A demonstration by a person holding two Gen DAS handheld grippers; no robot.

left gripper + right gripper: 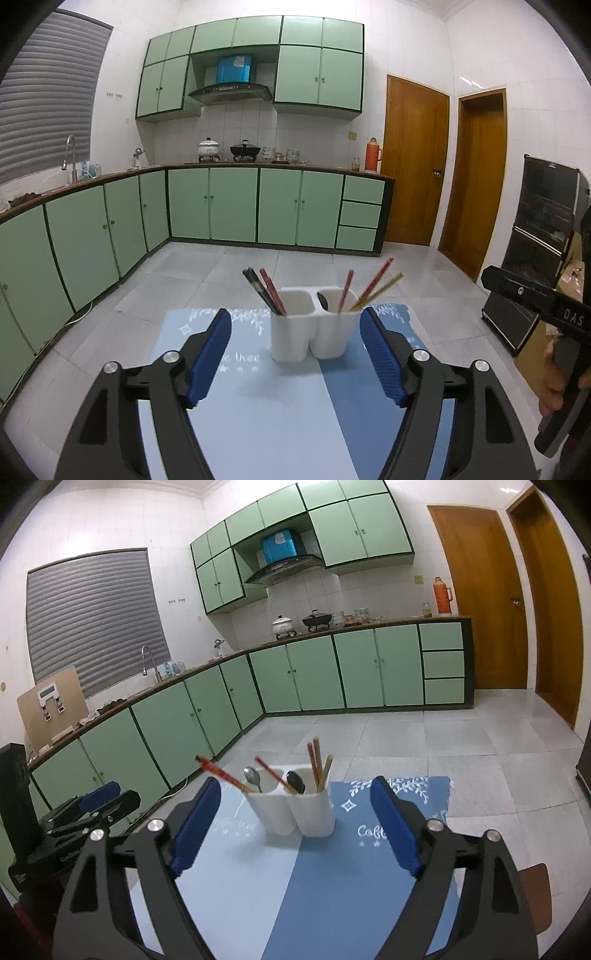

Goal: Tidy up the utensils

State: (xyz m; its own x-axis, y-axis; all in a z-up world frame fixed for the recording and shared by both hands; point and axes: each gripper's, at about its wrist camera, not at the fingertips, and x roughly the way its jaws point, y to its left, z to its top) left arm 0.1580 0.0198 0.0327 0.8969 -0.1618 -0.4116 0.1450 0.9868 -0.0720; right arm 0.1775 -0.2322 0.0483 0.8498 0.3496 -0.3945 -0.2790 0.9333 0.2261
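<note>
in the middle of both frames, a little below centre, the white two-cup utensil holder (314,325) stands upright on the blue placemat (258,406). in your left wrist view its left cup holds a dark pair and a red pair of chopsticks (267,290) leaning toward the upper left, and its right cup holds red and tan chopsticks (373,286) leaning toward the upper right, with a dark spoon bowl (323,301) just showing at the rim.

in your right wrist view the same holder (291,812) shows a silver spoon (253,777) and a red chopstick (221,773) in the left cup, and a dark spoon (296,782) with upright chopsticks (317,764) in the right cup.

your left gripper (295,354) hangs wide open at the bottom of its frame, blue pads (208,354) spread either side of the holder and touching nothing. your right gripper (295,830) is likewise wide open and grips nothing; the holder sits between its pads (397,829), beyond the tips.

at the lower left of the right wrist view you can see your left gripper from the side. green cabinets (207,206) fill the background, wooden doors (413,162) at the right.
</note>
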